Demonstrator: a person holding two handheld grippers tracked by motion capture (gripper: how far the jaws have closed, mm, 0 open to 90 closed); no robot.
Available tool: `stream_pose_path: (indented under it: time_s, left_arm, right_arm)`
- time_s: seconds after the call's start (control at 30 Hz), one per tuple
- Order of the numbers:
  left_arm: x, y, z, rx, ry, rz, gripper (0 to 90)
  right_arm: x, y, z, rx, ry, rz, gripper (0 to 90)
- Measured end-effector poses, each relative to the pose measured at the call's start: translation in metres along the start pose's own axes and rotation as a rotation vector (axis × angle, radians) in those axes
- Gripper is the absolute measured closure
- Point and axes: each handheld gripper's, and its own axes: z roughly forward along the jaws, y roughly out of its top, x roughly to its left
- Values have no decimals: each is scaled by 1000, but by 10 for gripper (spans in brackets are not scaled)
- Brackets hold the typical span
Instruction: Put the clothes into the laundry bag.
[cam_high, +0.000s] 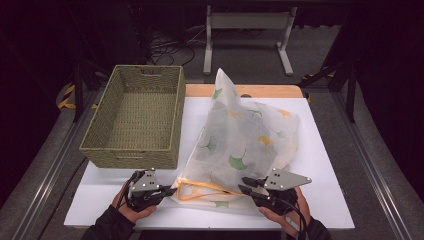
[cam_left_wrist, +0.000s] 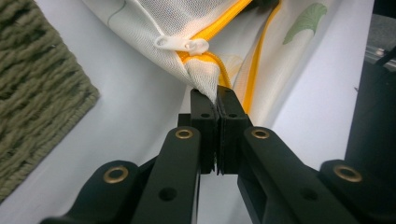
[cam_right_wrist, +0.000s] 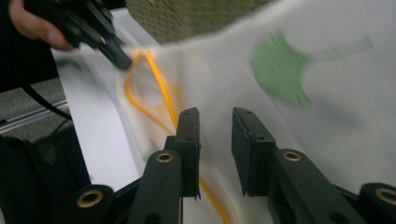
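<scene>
Mesh laundry bag (cam_high: 240, 140), soft and light, lies on the white tabletop (cam_high: 325, 165) beside the wicker basket (cam_high: 137, 117). Left gripper (cam_left_wrist: 217, 95) fingers pinch its corner by the orange zipper (cam_left_wrist: 219, 21); right gripper (cam_right_wrist: 215, 116) fingers stand apart, holding nothing. Limp fabric; grip the stitched zipper edge

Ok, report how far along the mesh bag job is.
Done: the mesh bag lies on the white table with its orange zipper open. In hand: the left gripper is shut on the bag's corner by the zipper pull; the right gripper is open over the mesh. Left: the woven basket holds nothing yet.
</scene>
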Motion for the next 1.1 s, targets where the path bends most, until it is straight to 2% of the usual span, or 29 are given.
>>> stream_pose_path:
  time_s: [0.03, 0.07, 0.1, 0.13, 0.17, 0.2, 0.23, 0.3, 0.37, 0.43, 0.53, 0.63, 0.67, 0.7, 0.73, 0.77, 0.8, 0.9, 1.0, 1.1]
  left_arm:
    - [0, 0, 0, 0, 0, 0, 876]
    - [-2, -1, 2, 6, -6, -3, 876]
    - [-2, -1, 2, 6, -6, -3, 876]
    - [-5, -2, 4, 20, 14, 11, 875]
    - [-5, -2, 4, 20, 14, 11, 874]
    - [-7, -3, 6, 16, 9, 5, 874]
    - [-8, -3, 6, 18, 12, 9, 874]
    - [-10, -3, 8, 21, 16, 19, 872]
    - [-12, -4, 10, 16, 17, 16, 870]
    - [-15, -5, 13, 17, 1, 18, 866]
    - [-19, -5, 16, 35, 12, 51, 866]
    - [-19, -5, 17, 38, 6, 47, 868]
    - [-19, -5, 17, 38, 6, 47, 868]
    - [-18, -5, 17, 36, 9, 45, 868]
    - [-18, -5, 17, 36, 9, 45, 868]
    - [-18, -5, 17, 35, 7, 46, 868]
    - [-18, -5, 17, 35, 7, 46, 868]
    - [-18, -5, 17, 37, 12, 44, 867]
    - [-15, -5, 14, 29, 21, 37, 855]
    - [-13, -6, 10, 12, 21, 17, 830]
  right_arm:
    - [4, 5, 4, -15, 0, -8, 725]
    - [8, 12, 12, -38, 20, -4, 724]
    - [8, 12, 12, -38, 20, -4, 724]
    - [15, 22, 29, -48, 51, -1, 719]
    - [15, 22, 29, -48, 51, -1, 719]
    - [19, 27, 38, -54, 58, 1, 718]
    - [24, 33, 52, -50, 88, 2, 712]
    - [34, 41, 74, -37, 108, -1, 700]
    - [43, 45, 99, 2, 142, 3, 678]
    - [50, 47, 117, 33, 162, 8, 668]
    - [53, 49, 138, 69, 157, 27, 632]
    - [50, 47, 154, 108, 161, 66, 635]
    - [50, 47, 154, 108, 161, 66, 635]
    - [52, 44, 159, 136, 173, 63, 739]
    - [52, 44, 159, 136, 173, 63, 739]
    - [53, 43, 159, 144, 186, 54, 809]
    - [53, 43, 159, 144, 186, 54, 809]
    - [53, 43, 155, 139, 170, 46, 882]
    - [50, 44, 150, 109, 177, 45, 898]
    - [50, 44, 147, 108, 173, 27, 899]
